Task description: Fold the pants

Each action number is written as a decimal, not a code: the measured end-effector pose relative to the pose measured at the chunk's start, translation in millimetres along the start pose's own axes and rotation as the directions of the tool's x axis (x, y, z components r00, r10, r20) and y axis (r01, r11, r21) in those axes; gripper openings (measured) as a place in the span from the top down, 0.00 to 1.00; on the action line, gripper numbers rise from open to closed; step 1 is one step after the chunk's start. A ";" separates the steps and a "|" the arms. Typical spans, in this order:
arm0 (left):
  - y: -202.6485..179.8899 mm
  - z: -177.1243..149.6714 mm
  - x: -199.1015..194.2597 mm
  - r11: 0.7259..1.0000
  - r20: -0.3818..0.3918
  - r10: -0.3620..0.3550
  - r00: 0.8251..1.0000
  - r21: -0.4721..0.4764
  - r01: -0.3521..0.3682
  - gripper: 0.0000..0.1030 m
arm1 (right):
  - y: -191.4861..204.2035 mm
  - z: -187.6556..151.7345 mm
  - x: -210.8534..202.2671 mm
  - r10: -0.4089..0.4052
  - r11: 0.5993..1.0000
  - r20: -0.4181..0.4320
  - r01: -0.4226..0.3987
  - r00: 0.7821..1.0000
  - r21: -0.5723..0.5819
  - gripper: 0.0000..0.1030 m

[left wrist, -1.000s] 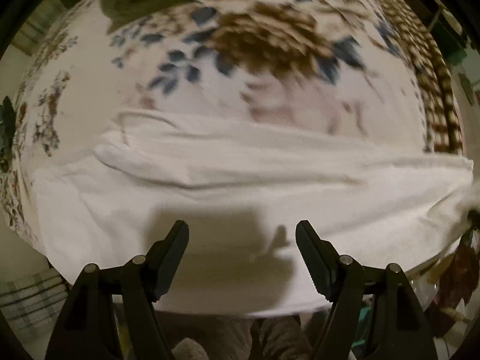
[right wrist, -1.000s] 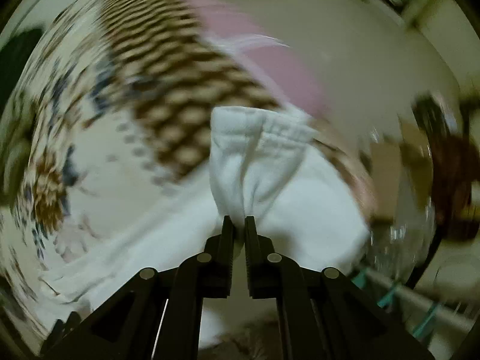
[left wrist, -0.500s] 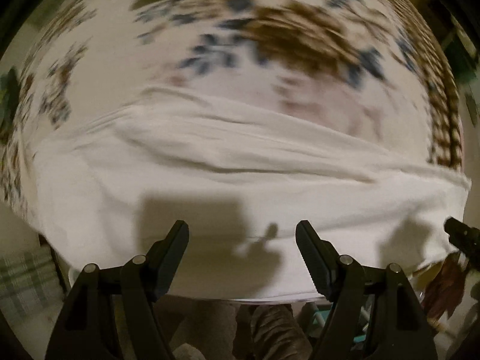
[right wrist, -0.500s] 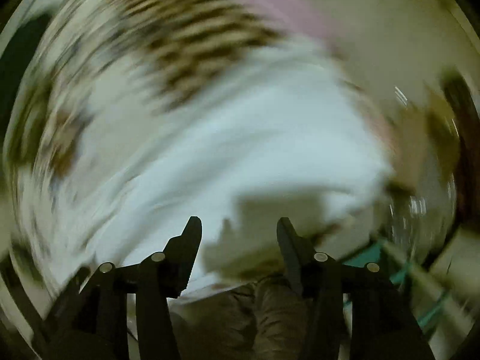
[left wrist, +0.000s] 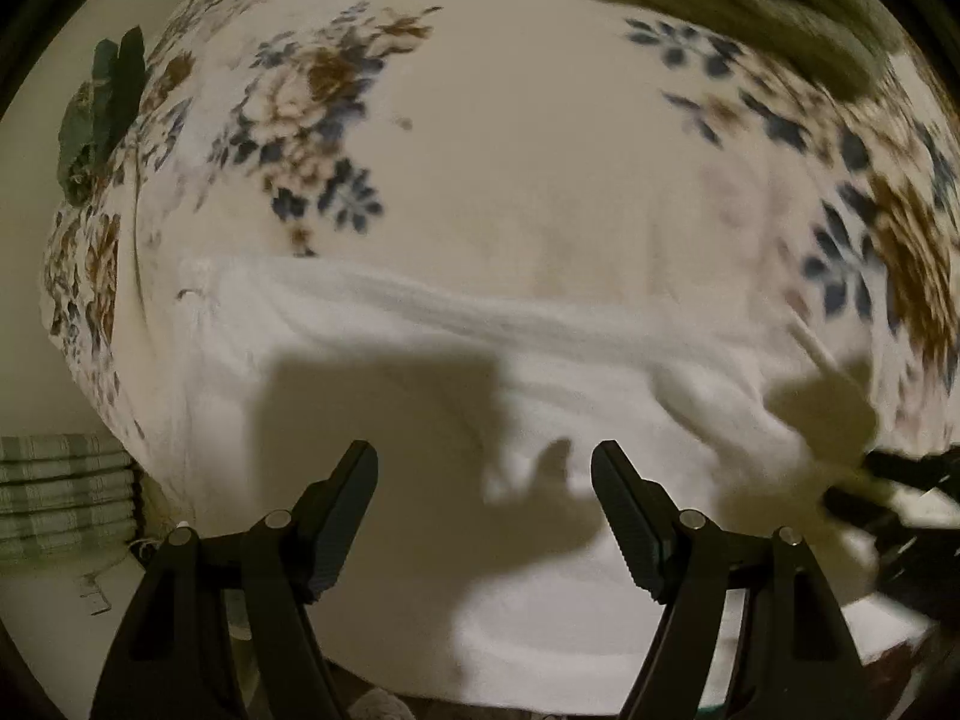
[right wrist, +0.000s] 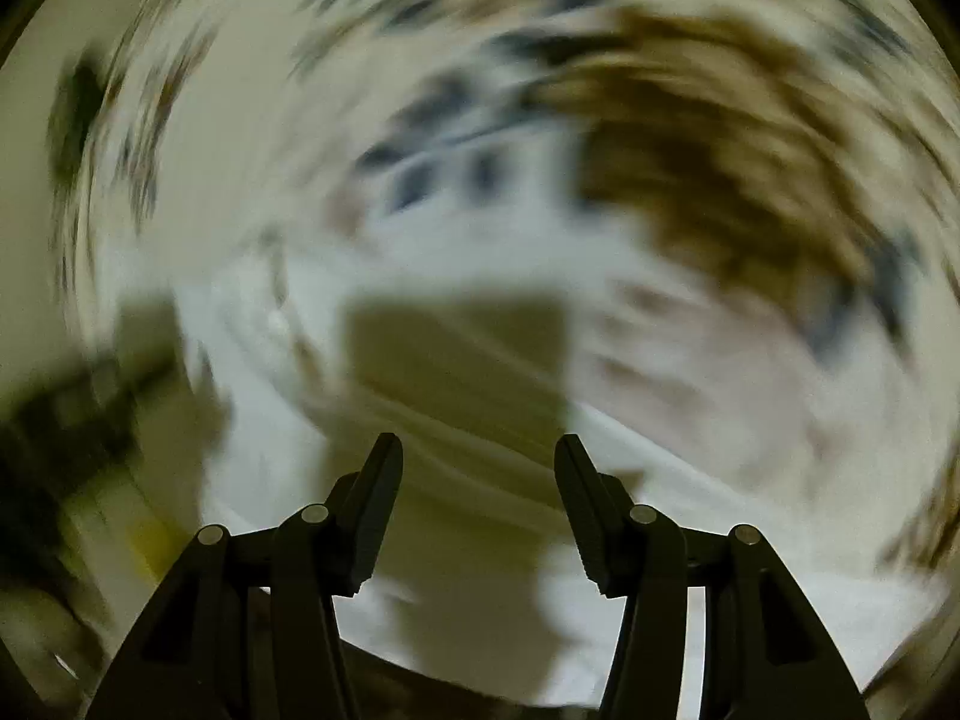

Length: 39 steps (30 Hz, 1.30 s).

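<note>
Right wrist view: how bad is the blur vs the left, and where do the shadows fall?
Right wrist view: heavy rotational smear, floral blanket unreadable, only the right gripper sharp, its blocky shadow on the white pants. Left wrist view: mostly sharp, slight blur toward the right edge; left gripper casts a hard shadow on the pants; strong fisheye curvature in both.

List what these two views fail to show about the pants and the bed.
- White cotton pants, left wrist view: near edge is hidden behind the open left tool and shadow; how many layers are folded cannot be told.
- Right wrist view: motion blur smears the floral bedspread and the pants' outline beyond the open right tool.
- Olive-green fabric, left wrist view: cut off by the top edge, unidentifiable.
</note>
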State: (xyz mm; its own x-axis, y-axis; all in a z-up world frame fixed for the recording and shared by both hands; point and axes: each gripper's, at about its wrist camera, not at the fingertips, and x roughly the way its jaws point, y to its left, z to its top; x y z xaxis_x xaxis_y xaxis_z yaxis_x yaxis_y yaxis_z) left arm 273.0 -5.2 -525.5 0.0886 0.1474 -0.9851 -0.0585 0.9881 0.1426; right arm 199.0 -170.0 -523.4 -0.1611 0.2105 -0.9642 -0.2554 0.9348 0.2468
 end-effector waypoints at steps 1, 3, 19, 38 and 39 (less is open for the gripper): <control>6.8 4.9 2.4 1.000 -0.002 -0.007 1.000 -0.011 0.007 0.30 | 8.5 4.8 4.6 -0.028 0.999 -0.005 0.028 1.000 -0.044 0.63; 13.9 14.0 7.3 0.999 -0.012 -0.023 1.000 -0.029 0.022 0.30 | 16.0 8.6 5.7 -0.075 0.996 -0.007 0.075 0.997 -0.051 0.93; 43.3 17.0 20.3 0.994 -0.029 -0.074 0.997 -0.078 0.071 0.30 | 5.4 56.8 3.6 0.434 0.835 0.049 -0.422 0.900 0.353 0.45; 59.8 -27.0 9.2 0.984 -0.099 -0.156 0.983 -0.101 0.146 0.30 | -2.2 -26.6 -40.8 0.218 0.845 0.033 -0.206 0.975 0.494 0.43; 60.6 -38.3 9.8 0.983 -0.119 -0.164 0.979 -0.108 0.151 0.30 | -7.5 -47.2 -37.4 0.220 0.800 0.049 -0.209 0.974 0.563 0.43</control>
State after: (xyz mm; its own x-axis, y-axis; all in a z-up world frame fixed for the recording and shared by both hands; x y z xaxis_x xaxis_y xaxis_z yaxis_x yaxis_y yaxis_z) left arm 232.3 54.4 -530.2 -0.0223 -0.0230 -0.9995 -0.1511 0.9883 -0.0194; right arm 161.9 -198.4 -484.6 -0.1667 0.4249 -0.8898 0.3657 0.8647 0.3444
